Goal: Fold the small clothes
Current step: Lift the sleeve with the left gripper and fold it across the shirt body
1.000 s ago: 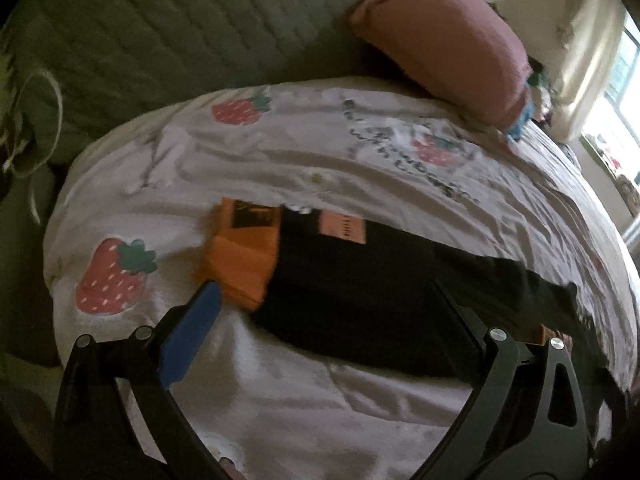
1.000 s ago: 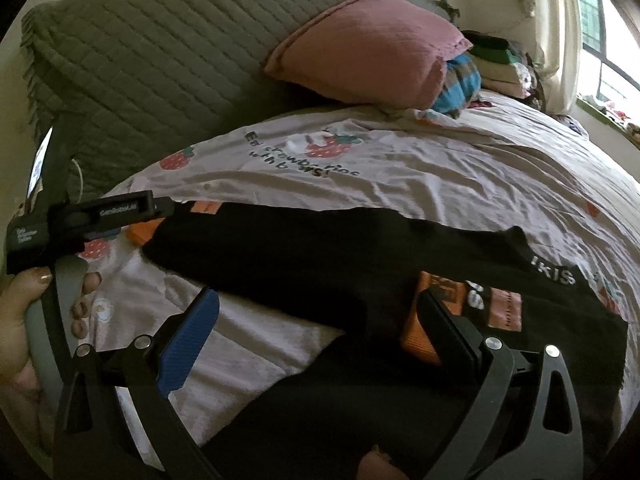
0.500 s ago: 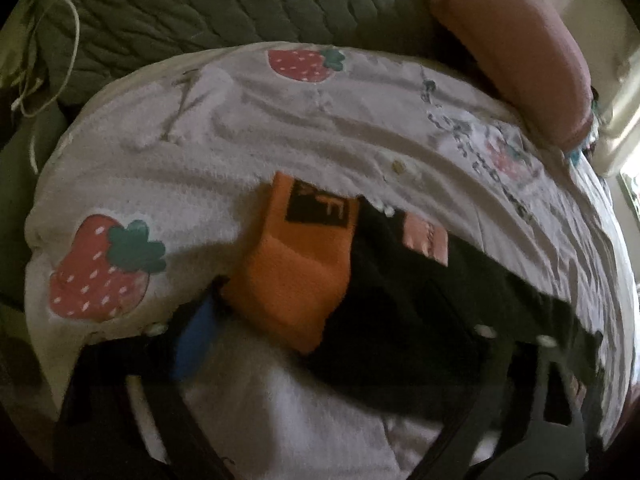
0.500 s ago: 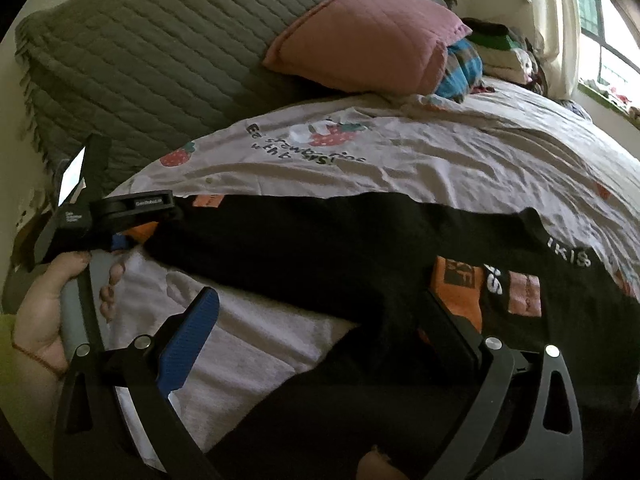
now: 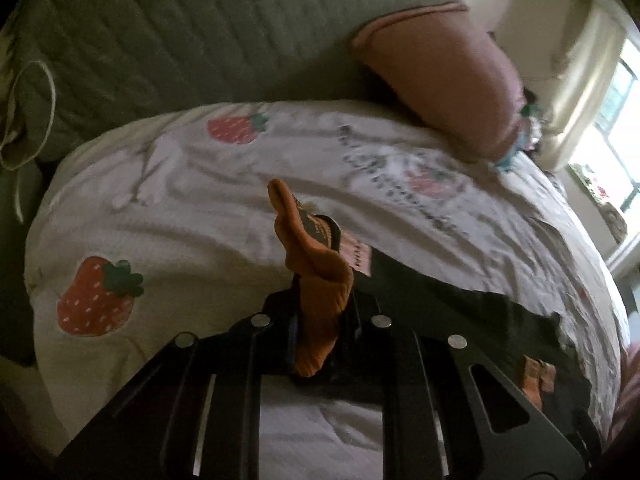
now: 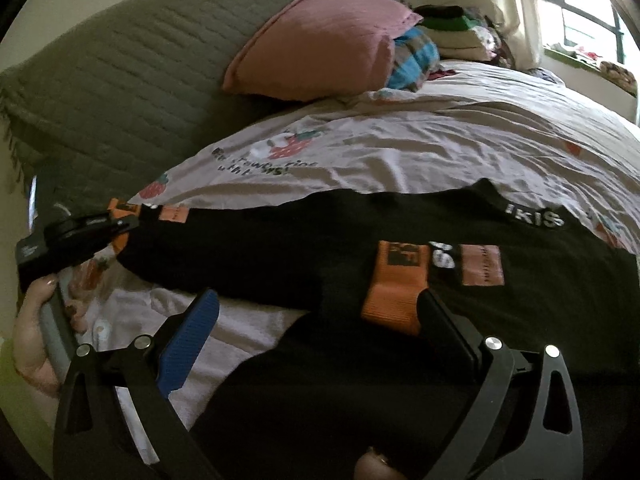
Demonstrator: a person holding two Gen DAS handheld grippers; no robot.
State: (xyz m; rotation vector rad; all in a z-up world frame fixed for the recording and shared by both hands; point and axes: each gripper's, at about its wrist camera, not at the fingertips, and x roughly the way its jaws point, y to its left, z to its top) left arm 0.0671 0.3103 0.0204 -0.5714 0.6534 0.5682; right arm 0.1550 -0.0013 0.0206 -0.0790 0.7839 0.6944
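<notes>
Step in hand, by my read: first sleeve fold on the black top (image 6: 360, 240), spread flat across the bed (image 6: 460, 140), collar toward 3 o'clock in the right view. Left sleeve runs out to 9 o'clock, right sleeve is already laid over the chest.

Left gripper (image 5: 320, 320) is clamped on the left orange cuff (image 5: 320, 292), cuff standing up off the sheet at the centre of the left view; the same gripper shows at 9 o'clock in the right view. Right gripper (image 6: 316, 328) is wide apart, holding nothing, hovering low with its dark finger just beside the right orange cuff (image 6: 394, 296).

Next move likely calls for carrying the pinched cuff toward 3 o'clock across the chest and laying the sleeve flat without dragging the body.

Room: strawberry-print sheet, grey quilted headboard (image 6: 120, 80) at 11 o'clock, pink pillow (image 6: 320, 44) at 12, clothes pile (image 6: 452, 28) and window (image 6: 580, 4) at 1–2 o'clock.
</notes>
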